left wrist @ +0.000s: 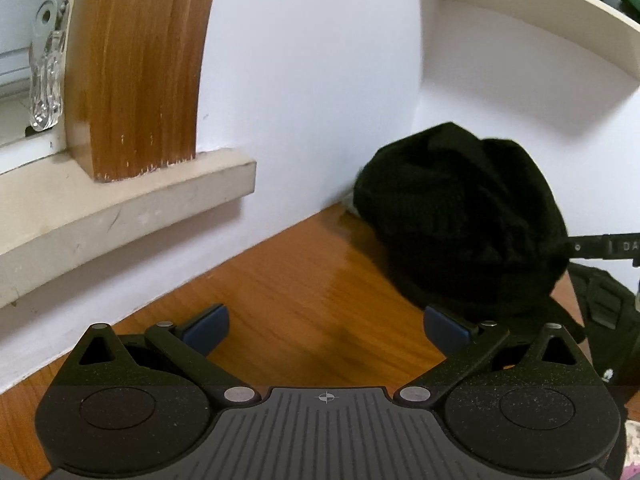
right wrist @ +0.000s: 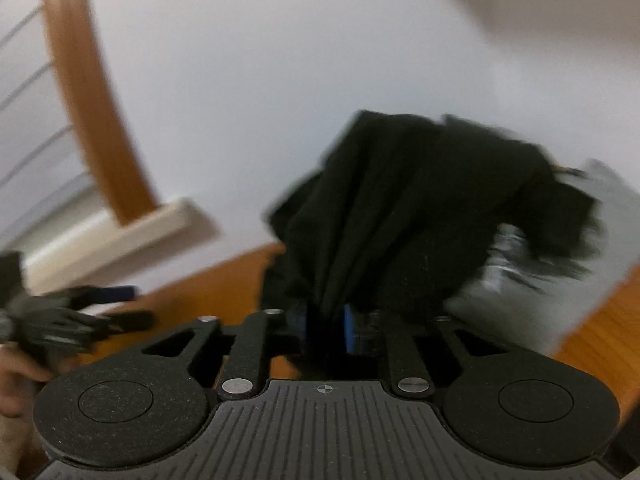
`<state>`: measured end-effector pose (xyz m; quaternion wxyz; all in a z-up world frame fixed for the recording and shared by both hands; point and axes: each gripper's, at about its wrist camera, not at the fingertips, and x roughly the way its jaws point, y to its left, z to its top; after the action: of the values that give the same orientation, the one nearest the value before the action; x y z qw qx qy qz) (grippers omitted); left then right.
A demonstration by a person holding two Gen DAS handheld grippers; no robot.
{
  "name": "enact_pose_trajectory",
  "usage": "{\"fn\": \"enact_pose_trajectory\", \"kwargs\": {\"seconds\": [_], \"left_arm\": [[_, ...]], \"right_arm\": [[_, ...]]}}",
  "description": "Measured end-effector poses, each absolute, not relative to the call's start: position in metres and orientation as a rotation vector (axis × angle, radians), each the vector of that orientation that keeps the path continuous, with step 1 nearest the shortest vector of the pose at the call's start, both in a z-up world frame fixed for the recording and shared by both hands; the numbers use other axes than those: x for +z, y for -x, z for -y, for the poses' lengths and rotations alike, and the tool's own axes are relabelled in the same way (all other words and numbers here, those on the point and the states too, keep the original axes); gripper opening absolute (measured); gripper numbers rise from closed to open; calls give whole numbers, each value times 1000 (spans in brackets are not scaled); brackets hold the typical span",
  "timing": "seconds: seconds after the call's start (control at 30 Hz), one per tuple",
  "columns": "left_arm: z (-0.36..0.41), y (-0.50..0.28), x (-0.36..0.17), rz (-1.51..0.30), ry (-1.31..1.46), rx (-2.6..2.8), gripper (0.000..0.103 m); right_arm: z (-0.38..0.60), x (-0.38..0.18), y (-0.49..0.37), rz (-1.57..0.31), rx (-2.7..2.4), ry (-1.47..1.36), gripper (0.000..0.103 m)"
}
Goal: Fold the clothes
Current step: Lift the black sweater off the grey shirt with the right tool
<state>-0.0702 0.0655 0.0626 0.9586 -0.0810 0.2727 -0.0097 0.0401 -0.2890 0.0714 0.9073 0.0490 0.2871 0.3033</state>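
Observation:
A black garment (left wrist: 464, 220) is bunched up over the far right of the wooden table (left wrist: 304, 288), against the white wall. My left gripper (left wrist: 326, 326) is open above the bare wood, its blue pads (left wrist: 208, 326) holding nothing, with the garment just past its right finger. In the right wrist view the black garment (right wrist: 400, 208) hangs in folds from my right gripper (right wrist: 326, 330), which is shut on a pinch of the cloth. The right view is motion-blurred. The left gripper (right wrist: 108, 304) shows at the left edge of that view, held by a hand.
A cream window sill (left wrist: 128, 208) and a wooden frame post (left wrist: 140, 72) stand at the left. A white shelf (left wrist: 540, 12) with books hangs at upper right. A black bag (left wrist: 608, 312) lies right of the garment. Grey cloth (right wrist: 516, 284) lies behind the garment.

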Motion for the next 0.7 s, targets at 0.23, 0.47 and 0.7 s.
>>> {"fn": "enact_pose_trajectory", "kwargs": {"seconds": [0.23, 0.47, 0.7], "left_arm": [[-64, 67, 59, -571, 160, -21, 103], [-62, 67, 56, -580, 170, -42, 103], [-65, 67, 55, -583, 156, -26, 103]], "right_arm": [[285, 113, -29, -432, 463, -17, 54], [233, 108, -64, -457, 445, 53, 65], [244, 65, -106, -578, 371, 123, 28]]}}
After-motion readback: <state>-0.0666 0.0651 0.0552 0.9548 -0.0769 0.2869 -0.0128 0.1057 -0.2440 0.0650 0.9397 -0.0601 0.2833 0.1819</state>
